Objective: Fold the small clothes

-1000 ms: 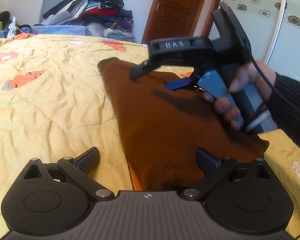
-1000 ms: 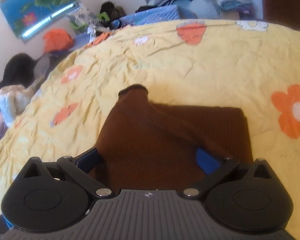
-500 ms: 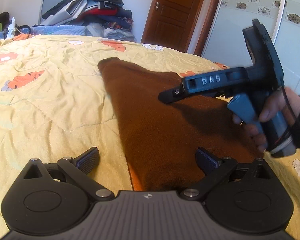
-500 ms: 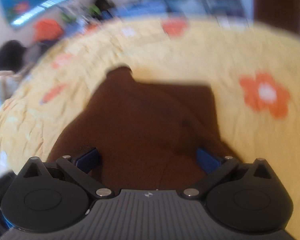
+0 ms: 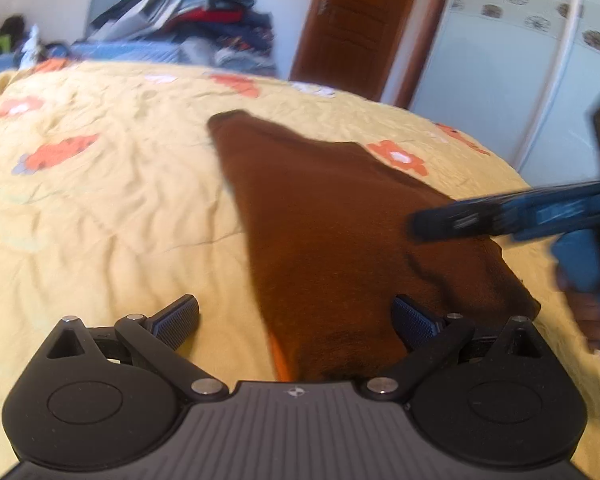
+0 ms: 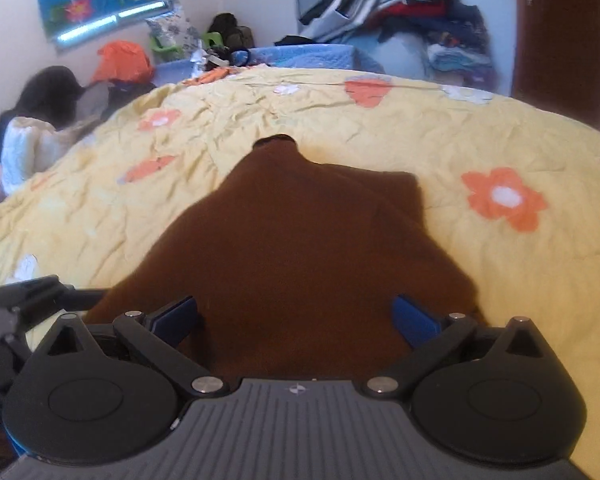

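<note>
The brown knit sweater [image 6: 300, 248] is laid flat on the yellow floral bedspread [image 6: 480, 128], collar at 12 o'clock. Both the left gripper [image 5: 296, 316] and right gripper [image 6: 296, 312] are held wide apart, nothing gripped. Soft, limp fabric is expected; the near hem corners should be pinched

You're looking at the brown knitted sweater [image 6: 300, 248] lying on the yellow flowered bedspread [image 6: 480, 136], collar pointing away from you. The heap of mixed clothes [image 6: 400, 12] is sitting behind the bed, the wooden door [image 5: 360, 24] standing right of it.
</note>
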Motion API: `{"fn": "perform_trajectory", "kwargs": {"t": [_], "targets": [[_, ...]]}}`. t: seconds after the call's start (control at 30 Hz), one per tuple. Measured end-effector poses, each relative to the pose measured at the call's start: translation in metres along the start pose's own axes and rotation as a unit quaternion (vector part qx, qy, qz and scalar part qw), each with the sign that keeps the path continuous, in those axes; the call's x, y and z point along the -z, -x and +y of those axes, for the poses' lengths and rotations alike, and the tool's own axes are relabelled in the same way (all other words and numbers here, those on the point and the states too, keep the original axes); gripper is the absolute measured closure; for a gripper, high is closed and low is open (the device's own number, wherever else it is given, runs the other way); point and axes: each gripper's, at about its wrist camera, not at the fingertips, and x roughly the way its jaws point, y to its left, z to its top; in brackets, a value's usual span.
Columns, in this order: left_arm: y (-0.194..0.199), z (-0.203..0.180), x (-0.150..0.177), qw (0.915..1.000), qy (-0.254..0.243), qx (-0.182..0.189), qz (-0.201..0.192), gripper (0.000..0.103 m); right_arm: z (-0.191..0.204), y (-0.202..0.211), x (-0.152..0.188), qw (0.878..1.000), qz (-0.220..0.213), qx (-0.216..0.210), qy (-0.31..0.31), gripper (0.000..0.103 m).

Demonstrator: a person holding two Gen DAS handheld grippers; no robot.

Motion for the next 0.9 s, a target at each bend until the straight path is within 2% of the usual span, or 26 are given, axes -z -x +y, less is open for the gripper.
{"fn": "perform_trajectory", "kwargs": {"t": [0.07, 0.1, 0.17, 0.23, 0.3, 0.33, 0.37, 0.4, 0.43, 0.47, 0.5, 0.53, 0.6, 0.67, 0.73, 0.8, 0.83, 0.9], "targets": [[0.015, 0.017, -0.003, 0.9976, 0.056, 0.041, 0.004, 0.000, -0.018, 0.030, 0.000, 0.997, -0.019, -0.048, -0.065, 0.000], [0.021, 0.028, -0.003, 0.9932, 0.095, 0.068, 0.003, 0.000, -0.030, 0.042, 0.003, 0.993, -0.026, -0.068, -0.096, 0.000], [0.023, 0.049, -0.006, 0.9784, 0.171, 0.115, 0.017, 0.000, -0.054, 0.054, 0.013, 0.984, -0.019, -0.085, -0.158, 0.000], [0.015, 0.063, -0.009, 0.9613, 0.227, 0.150, 0.042, 0.000, -0.074, 0.053, 0.028, 0.973, 0.004, -0.102, -0.207, 0.000], [0.000, 0.064, -0.012, 0.9482, 0.247, 0.184, 0.075, 0.001, -0.081, 0.043, 0.041, 0.964, 0.032, -0.119, -0.235, 0.006], [-0.007, 0.059, -0.012, 0.9464, 0.242, 0.193, 0.091, 0.001, -0.081, 0.036, 0.046, 0.960, 0.043, -0.125, -0.245, 0.015], [-0.012, 0.051, -0.014, 0.9487, 0.224, 0.201, 0.096, 0.001, -0.078, 0.028, 0.049, 0.957, 0.053, -0.135, -0.251, 0.023], [-0.016, 0.042, -0.016, 0.9523, 0.204, 0.203, 0.101, 0.004, -0.075, 0.020, 0.052, 0.953, 0.063, -0.148, -0.255, 0.026], [-0.019, 0.035, -0.018, 0.9557, 0.190, 0.197, 0.108, 0.015, -0.071, 0.014, 0.054, 0.952, 0.060, -0.161, -0.253, 0.034], [-0.021, 0.030, -0.020, 0.9585, 0.181, 0.187, 0.115, 0.046, -0.068, 0.010, 0.055, 0.952, 0.059, -0.166, -0.250, 0.044], [-0.026, 0.029, -0.022, 0.9585, 0.177, 0.179, 0.134, 0.067, -0.068, 0.006, 0.055, 0.952, 0.066, -0.160, -0.253, 0.055], [-0.031, 0.031, -0.022, 0.9571, 0.178, 0.168, 0.155, 0.080, -0.069, 0.002, 0.056, 0.951, 0.074, -0.155, -0.256, 0.077], [-0.025, 0.034, -0.022, 0.9563, 0.179, 0.171, 0.156, 0.081, -0.070, 0.005, 0.059, 0.950, 0.069, -0.168, -0.252, 0.077], [-0.004, 0.025, -0.021, 0.9644, 0.138, 0.172, 0.145, 0.082, -0.064, 0.018, 0.061, 0.957, 0.062, -0.169, -0.226, 0.077], [0.010, 0.016, -0.013, 0.9678, 0.100, 0.179, 0.146, 0.082, -0.059, 0.031, 0.068, 0.961, 0.063, -0.172, -0.206, 0.078], [0.007, 0.015, 0.001, 0.9714, 0.079, 0.158, 0.158, 0.081, -0.057, 0.032, 0.080, 0.962, 0.073, -0.167, -0.204, 0.078], [0.008, 0.018, 0.005, 0.9718, 0.084, 0.164, 0.147, 0.078, -0.060, 0.033, 0.086, 0.962, 0.066, -0.169, -0.205, 0.078], [0.011, 0.025, 0.004, 0.9694, 0.111, 0.162, 0.147, 0.074, -0.064, 0.037, 0.087, 0.955, 0.057, -0.175, -0.233, 0.068]]}}
